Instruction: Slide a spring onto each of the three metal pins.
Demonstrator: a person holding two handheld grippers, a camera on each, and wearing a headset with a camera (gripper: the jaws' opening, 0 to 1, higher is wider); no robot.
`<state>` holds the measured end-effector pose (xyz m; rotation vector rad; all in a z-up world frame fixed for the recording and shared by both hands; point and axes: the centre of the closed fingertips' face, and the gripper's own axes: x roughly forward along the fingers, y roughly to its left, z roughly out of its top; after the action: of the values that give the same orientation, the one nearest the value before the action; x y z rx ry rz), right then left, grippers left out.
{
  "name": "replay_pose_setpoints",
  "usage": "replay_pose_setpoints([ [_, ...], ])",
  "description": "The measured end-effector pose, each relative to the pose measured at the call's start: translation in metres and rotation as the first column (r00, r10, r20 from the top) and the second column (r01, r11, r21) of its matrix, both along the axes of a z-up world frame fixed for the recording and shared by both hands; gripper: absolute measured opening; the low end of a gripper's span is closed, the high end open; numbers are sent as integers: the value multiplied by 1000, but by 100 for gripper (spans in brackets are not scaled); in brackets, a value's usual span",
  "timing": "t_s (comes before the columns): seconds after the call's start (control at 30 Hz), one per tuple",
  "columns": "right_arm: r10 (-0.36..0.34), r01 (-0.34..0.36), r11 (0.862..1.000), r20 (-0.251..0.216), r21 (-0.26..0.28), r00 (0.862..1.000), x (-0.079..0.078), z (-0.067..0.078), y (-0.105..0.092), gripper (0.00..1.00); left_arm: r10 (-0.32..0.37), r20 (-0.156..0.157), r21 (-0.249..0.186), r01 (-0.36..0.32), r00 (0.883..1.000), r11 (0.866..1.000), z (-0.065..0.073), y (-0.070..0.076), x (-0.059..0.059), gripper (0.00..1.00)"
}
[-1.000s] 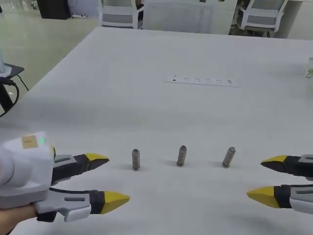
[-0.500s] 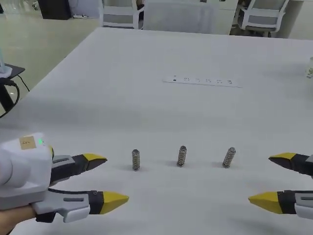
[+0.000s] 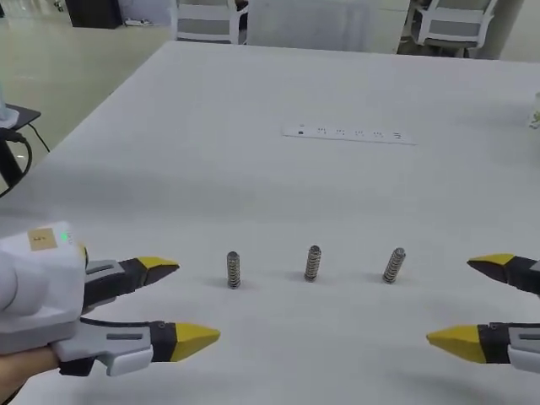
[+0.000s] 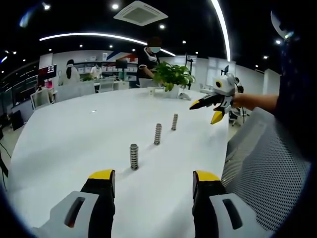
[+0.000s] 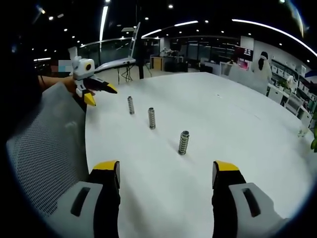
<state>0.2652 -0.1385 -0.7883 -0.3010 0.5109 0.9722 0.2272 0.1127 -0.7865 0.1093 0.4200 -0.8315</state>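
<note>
Three coils stand upright in a row on the tabletop (image 3: 337,194), well apart from one another: left spring (image 3: 234,270), middle spring (image 3: 313,263), right spring (image 3: 394,265). Each appears to be seated over its pin; a cap-like pin top (image 3: 315,251) shows above the middle coil, while the shafts are hidden inside the coils. No loose spring is seen.

Left hand-held gripper (image 3: 194,301): jaws apart, nothing between them, hovering beside the left spring and clear of it. Right hand-held gripper (image 3: 451,300): jaws apart, empty, beside the right spring and clear of it. A power strip (image 3: 348,133) lies farther back.

Assessment: all three pins look loaded and the task appears complete. The only item left is to confirm seating depth, which cannot be judged here.
</note>
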Motion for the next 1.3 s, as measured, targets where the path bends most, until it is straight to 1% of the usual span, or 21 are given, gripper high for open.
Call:
replay_pose_setpoints([
  [0.27, -4, 4, 1000, 0, 6, 1000, 2, 1, 1, 76, 9, -5, -6, -9, 1000, 1000, -1, 1, 1, 63],
  [0.7, -8, 8, 1000, 3, 8, 1000, 3, 2, 2, 78, 9, -23, -18, -9, 1000, 1000, -4, -2, 1, 73],
  [0.93, -8, 8, 1000, 7, 10, 1000, 5, 5, 3, 79, 11, -22, -24, -12, 1000, 1000, -4, -2, 2, 78],
  [1.3, 0, 0, 1000, 17, 9, 1000, 6, 8, 7, 79, 13, -15, -30, -14, 1000, 999, -1, -2, 3, 81],
])
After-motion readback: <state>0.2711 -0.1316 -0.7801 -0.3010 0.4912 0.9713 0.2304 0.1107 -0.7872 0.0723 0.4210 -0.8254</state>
